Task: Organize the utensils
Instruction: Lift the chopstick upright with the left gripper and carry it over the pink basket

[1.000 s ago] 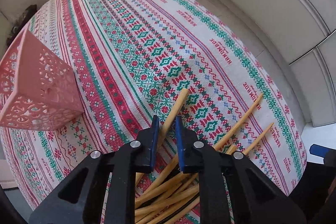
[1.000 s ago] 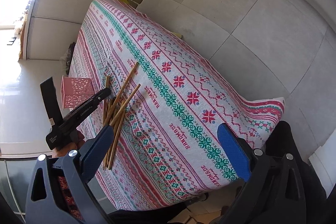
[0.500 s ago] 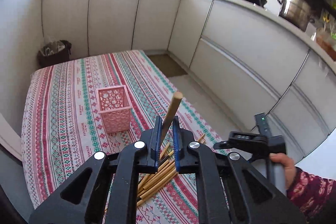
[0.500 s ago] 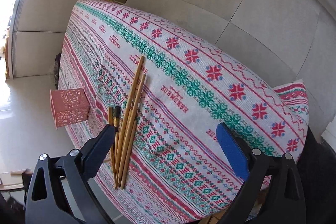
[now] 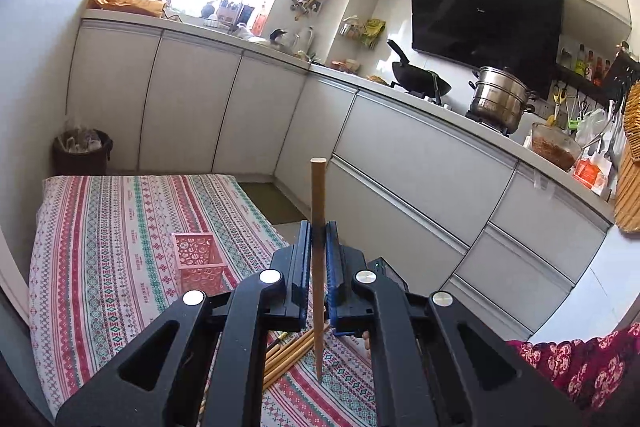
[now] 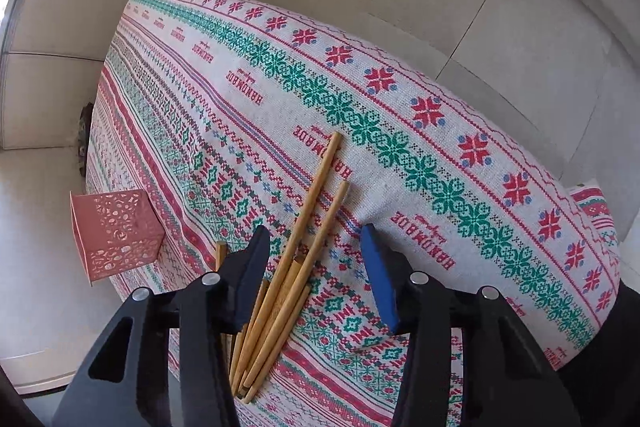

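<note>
Left wrist: chopstick (image 5: 318, 227) now upright, seemingly higher above tablecloth (image 5: 120, 227).

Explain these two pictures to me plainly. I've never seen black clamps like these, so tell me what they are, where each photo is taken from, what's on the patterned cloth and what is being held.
No machine here: a person holds two hand-held clamps, each carrying a wide-angle camera that looks along its jaws.

The kitchen picture comes from the left gripper. Its jaws are shut on one wooden chopstick, held upright above the table.

The downward picture comes from the right gripper. Its jaws are closing over the pile of chopsticks lying on the tablecloth, but the pads are not pressing on any.

A pink cut-out holder stands on the cloth beside the pile, probably where the chopsticks go.
</note>
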